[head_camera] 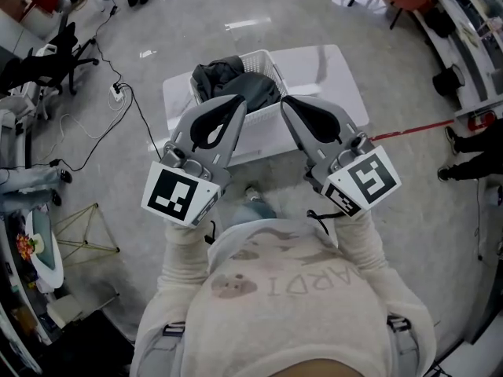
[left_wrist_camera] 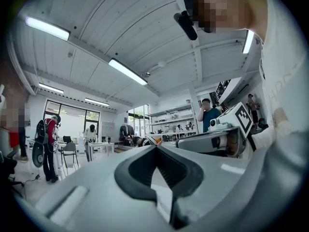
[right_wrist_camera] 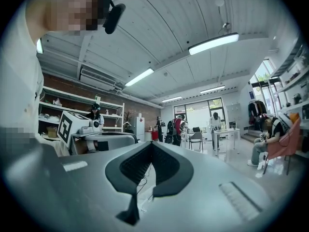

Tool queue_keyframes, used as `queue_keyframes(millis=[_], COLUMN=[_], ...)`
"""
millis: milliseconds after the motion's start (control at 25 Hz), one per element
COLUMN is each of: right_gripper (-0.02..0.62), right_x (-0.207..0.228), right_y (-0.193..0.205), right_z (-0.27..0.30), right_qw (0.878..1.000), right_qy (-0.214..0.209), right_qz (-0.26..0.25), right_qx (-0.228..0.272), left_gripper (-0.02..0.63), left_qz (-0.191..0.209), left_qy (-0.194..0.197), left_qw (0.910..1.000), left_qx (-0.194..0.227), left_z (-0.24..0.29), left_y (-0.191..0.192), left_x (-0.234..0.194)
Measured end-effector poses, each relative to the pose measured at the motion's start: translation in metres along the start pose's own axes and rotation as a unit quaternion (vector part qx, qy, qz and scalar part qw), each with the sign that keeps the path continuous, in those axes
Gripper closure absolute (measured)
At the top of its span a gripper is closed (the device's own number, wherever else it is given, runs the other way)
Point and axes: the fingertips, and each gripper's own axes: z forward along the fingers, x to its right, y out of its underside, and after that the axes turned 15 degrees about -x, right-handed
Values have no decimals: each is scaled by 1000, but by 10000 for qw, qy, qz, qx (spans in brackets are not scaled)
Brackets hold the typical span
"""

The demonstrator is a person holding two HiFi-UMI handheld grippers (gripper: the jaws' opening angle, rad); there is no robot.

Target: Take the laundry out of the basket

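Note:
A white laundry basket (head_camera: 266,60) stands on a low white table (head_camera: 334,73) in the head view. Dark grey laundry (head_camera: 229,82) fills it and hangs over its near rim. My left gripper (head_camera: 238,100) and right gripper (head_camera: 285,102) are held up side by side in front of my chest, tips just short of the basket's near side. Both are shut with nothing between the jaws. The left gripper view shows the left gripper (left_wrist_camera: 155,146) shut and looking level across the room. The right gripper (right_wrist_camera: 150,143) does the same in its own view. Neither gripper view shows the basket.
Black cables and a power strip (head_camera: 118,91) lie on the floor left of the table. A black office chair (head_camera: 49,60) stands at far left, a wire frame (head_camera: 78,234) lower left. A red strip (head_camera: 410,129) runs right of the table. Several people stand across the room.

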Motion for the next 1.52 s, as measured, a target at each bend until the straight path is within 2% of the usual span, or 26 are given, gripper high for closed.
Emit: queue_keyframes(millis=[200,520,880,1280,1520], right_gripper=[568,568,568,566,552], right_x=[10,23,49,111,143], right_y=[-15,-21,-23,15,63], right_z=[37,79,134,208,261], right_qw=[9999,9993,9942,9808,9636], right_qy=[-97,-341,-958,-1523,-1869], right_qz=[-37,-72,-256,-328,-312], right_qx=[80,-107,-406,-1172,-1886], left_gripper=[606,606,606,606,606], left_qz=[-5,-288,-584,-773,-1028], left_qy=[-173,-583,-1263,-1667,-1819], left_qw=[9998,9979,9903,9829,9775], left_qx=[-13,45,-54,-155,-296], left_z=[2,-5,3,57,84], left_y=[6,15,20,31,54], left_x=[-39,-83,-122,-163,-197])
